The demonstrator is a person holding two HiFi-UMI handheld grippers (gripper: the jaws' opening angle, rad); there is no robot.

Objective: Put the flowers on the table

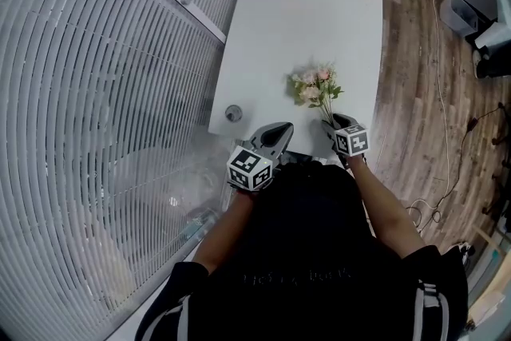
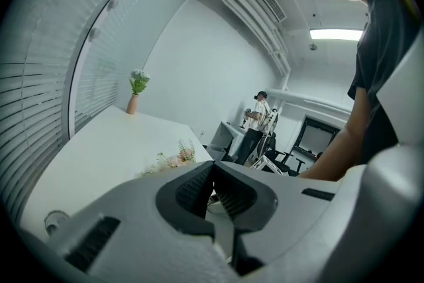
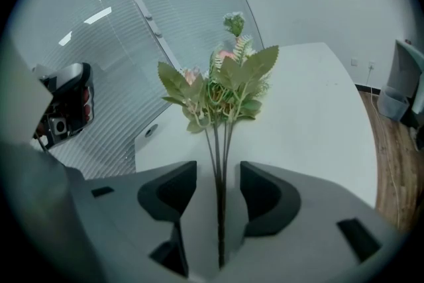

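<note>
Flowers [image 1: 315, 85] are laid on the table [image 1: 303, 12] at twelve o'clock of the right gripper [image 3: 218, 190], whose jaws are spread clear of the stems [image 3: 220, 156], seemingly so they are released there, while the left gripper [image 2: 213, 172] is held shut and empty at nine o'clock.

A small bunch of flowers [image 1: 314, 86] (pink and cream blooms, green leaves, thin dark stems) lies on the white table [image 1: 303, 12], toward its near right corner. The blooms point far and the stems run back to the near edge, passing untouched between the parted jaws of the right gripper [image 3: 217, 169].
</note>
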